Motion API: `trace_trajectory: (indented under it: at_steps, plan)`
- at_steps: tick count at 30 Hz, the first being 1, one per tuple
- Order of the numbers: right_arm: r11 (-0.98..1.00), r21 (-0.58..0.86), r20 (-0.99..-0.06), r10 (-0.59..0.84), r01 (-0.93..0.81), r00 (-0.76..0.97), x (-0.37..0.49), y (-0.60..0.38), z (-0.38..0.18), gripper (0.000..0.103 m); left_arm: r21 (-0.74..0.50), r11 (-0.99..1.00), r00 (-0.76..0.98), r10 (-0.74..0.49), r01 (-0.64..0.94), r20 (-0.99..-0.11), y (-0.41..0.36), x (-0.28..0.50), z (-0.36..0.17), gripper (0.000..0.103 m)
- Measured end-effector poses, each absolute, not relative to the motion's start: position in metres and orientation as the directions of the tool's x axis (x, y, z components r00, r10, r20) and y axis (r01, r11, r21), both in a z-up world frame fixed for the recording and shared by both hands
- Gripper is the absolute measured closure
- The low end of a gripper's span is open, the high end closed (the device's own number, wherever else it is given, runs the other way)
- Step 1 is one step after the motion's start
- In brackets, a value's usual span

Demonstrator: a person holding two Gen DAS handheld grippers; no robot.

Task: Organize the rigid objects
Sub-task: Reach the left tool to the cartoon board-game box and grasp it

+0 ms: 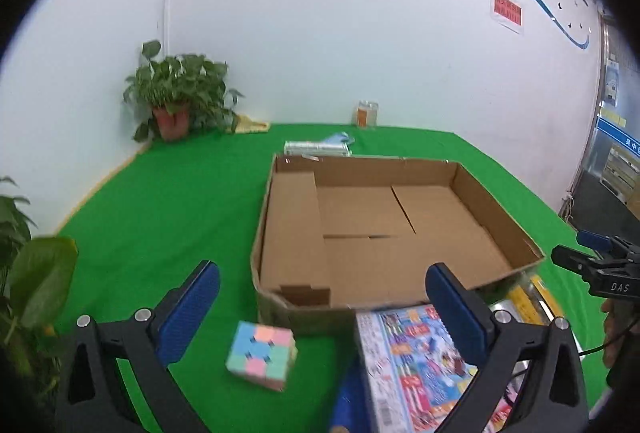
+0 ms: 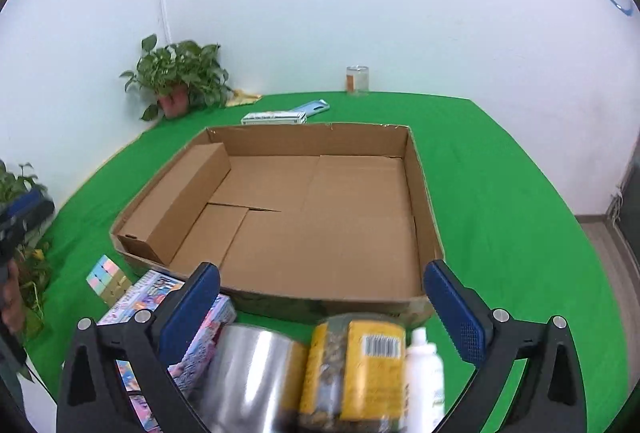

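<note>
The left gripper [image 1: 322,307] stood wide with nothing held; a pastel cube [image 1: 262,355] and a colourful printed box [image 1: 416,361] lay just below it at 6 o'clock. The right gripper [image 2: 322,307] also gaped empty over a silver can [image 2: 252,373], a yellow-labelled jar [image 2: 356,361] and a white bottle [image 2: 424,369]. Beyond, at 12 o'clock, the cardboard tray [image 2: 424,193] sat on the green table [image 2: 500,193], with a potted plant [image 2: 180,77] at 10 o'clock.

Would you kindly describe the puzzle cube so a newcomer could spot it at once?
Start at the big open cardboard box on the green table. Just outside its near left corner sits the puzzle cube, left of the colourful flat box. It alone is a small block of pastel pink, blue and green squares.
</note>
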State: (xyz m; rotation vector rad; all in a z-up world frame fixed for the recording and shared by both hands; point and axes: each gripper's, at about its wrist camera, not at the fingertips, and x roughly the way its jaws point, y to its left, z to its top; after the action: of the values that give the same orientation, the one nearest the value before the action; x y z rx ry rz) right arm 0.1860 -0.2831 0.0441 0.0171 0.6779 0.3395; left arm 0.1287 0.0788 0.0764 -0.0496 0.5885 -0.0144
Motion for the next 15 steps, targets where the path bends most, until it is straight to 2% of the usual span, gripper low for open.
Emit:
trace_trajectory:
  at_steps: [4,9,12,15]
  plan:
    - [0.934,0.143,-0.607,0.344,-0.327,0.717,0.151,-0.281,0.051,0.000,-0.170,0.983,0.742,-0.160,0.064,-0.650,0.076,0.130,0.064,0.001]
    - [0.786,0.285,-0.596,0.594,-0.549,0.541,0.107,-0.276,0.062,0.000,-0.425,0.899,0.589,-0.400,0.103,-0.702,0.081,0.138,0.033,0.001]
    - [0.661,0.446,-0.610,0.718,-0.604,0.335,0.090,-0.266,0.049,0.000,-0.464,0.880,0.518,-0.446,0.103,-0.730,0.069,0.138,0.010,0.004]
    - [0.633,0.490,-0.637,0.729,-0.599,0.250,0.076,-0.250,0.029,0.000,-0.484,0.868,0.462,-0.477,0.113,-0.747,0.061,0.139,-0.002,0.010]
